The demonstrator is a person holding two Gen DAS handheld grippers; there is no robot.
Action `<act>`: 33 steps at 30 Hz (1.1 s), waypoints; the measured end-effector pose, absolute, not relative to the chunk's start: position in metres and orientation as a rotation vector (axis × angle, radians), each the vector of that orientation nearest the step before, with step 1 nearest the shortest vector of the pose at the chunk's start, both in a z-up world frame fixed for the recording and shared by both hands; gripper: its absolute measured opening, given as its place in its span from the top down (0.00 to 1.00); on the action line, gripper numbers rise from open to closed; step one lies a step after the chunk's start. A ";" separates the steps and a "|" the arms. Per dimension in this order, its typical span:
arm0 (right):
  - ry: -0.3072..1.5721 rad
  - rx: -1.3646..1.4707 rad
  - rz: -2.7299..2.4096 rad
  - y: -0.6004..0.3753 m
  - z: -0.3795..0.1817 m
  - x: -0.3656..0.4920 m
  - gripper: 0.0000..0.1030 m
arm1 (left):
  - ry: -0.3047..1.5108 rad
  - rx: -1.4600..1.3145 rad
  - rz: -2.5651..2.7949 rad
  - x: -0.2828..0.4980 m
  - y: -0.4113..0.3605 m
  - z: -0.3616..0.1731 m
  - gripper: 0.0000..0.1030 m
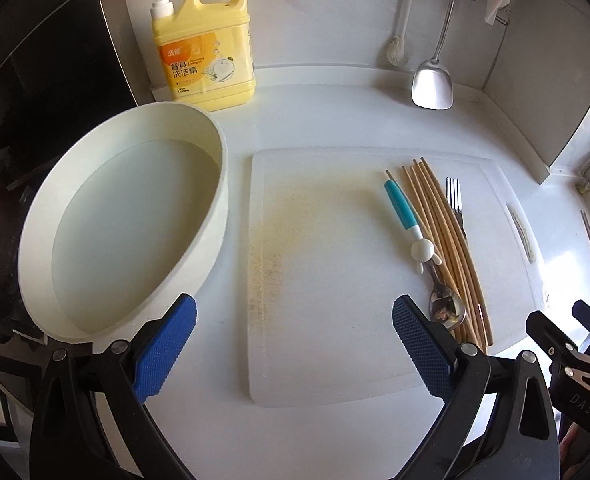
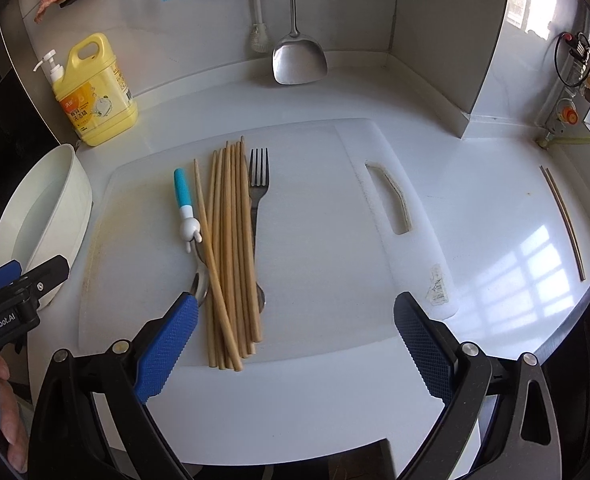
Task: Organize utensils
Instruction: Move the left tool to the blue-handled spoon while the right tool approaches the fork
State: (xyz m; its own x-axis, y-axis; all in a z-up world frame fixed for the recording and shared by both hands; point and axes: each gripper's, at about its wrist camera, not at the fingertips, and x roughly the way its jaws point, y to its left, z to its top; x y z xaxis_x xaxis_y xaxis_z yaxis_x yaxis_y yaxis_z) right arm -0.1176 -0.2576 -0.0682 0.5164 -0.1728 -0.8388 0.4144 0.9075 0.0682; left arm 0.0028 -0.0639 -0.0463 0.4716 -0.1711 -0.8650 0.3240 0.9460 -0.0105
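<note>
1. Left gripper (image 1: 294,354) and right gripper (image 2: 295,354) both hover spread wide, empty.
2. Tan wooden chopsticks (image 2: 231,248), blue-handled steel spoon (image 2: 187,216) and dark metal fork (image 2: 258,188) lie together on the white plastic cutting board (image 2: 319,240).
3. The board's right half is bare.

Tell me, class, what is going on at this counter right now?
A person holds two grippers, both open and empty, over a white cutting board. On it lie a bundle of chopsticks, a fork and a blue-handled spoon. A white basin sits to the left. Nothing has been picked up.
</note>
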 end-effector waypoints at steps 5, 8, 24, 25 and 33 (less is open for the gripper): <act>0.964 0.224 -0.278 -0.278 -0.089 -0.110 0.09 | 1.013 0.120 -0.257 -0.003 -0.091 -0.061 0.06; 0.947 0.217 -0.224 -0.290 -0.099 -0.104 0.09 | 0.992 0.105 -0.226 -0.008 -0.102 -0.068 0.06; 0.844 0.241 -0.218 -0.329 -0.119 -0.099 0.09 | 0.987 0.051 -0.238 0.002 -0.144 -0.106 0.06; 0.844 0.245 -0.221 -0.330 -0.120 -0.100 0.09 | 0.985 0.050 -0.235 0.003 -0.145 -0.109 0.06; 0.847 0.245 -0.227 -0.330 -0.127 -0.101 0.09 | 0.994 0.048 -0.230 0.005 -0.144 -0.122 0.06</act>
State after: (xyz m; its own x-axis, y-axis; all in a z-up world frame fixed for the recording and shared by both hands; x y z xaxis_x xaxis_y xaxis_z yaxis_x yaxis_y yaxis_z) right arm -0.1007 -0.3304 -0.1266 0.6413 -0.1003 -0.7607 0.2941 0.9478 0.1230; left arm 0.0049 -0.1444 -0.1215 0.5229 -0.1707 -0.8351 0.2142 0.9746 -0.0651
